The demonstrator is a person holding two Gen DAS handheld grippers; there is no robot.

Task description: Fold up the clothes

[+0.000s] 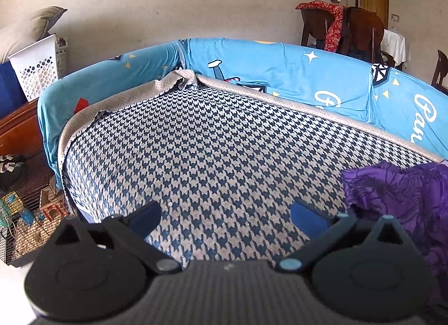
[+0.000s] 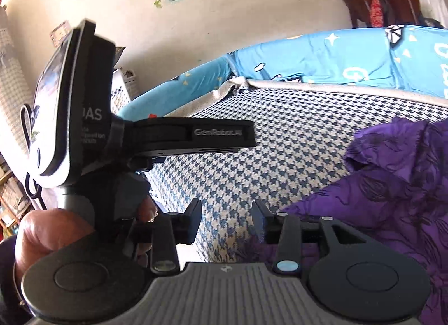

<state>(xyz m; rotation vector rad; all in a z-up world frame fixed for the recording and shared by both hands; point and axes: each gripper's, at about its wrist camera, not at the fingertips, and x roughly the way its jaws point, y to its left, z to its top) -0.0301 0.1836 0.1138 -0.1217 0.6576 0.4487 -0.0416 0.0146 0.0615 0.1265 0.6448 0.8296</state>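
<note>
A crumpled purple garment (image 1: 400, 201) with a dark floral print lies on the houndstooth sofa seat (image 1: 210, 151), at the right edge of the left wrist view. My left gripper (image 1: 225, 217) is open above the seat, its right finger just left of the garment, nothing between the fingers. In the right wrist view the same purple garment (image 2: 392, 185) fills the right side. My right gripper (image 2: 226, 221) is open over the seat's front edge; its right finger sits at the garment's near edge. The left gripper's body (image 2: 84, 117), held by a hand (image 2: 50, 235), shows at left.
Blue patterned covers (image 1: 280, 72) line the sofa's back and armrest. A white perforated basket (image 1: 36, 67) and a wire cage (image 1: 25, 221) stand on the left. Wooden chairs (image 1: 344, 28) with a red cloth are behind the sofa.
</note>
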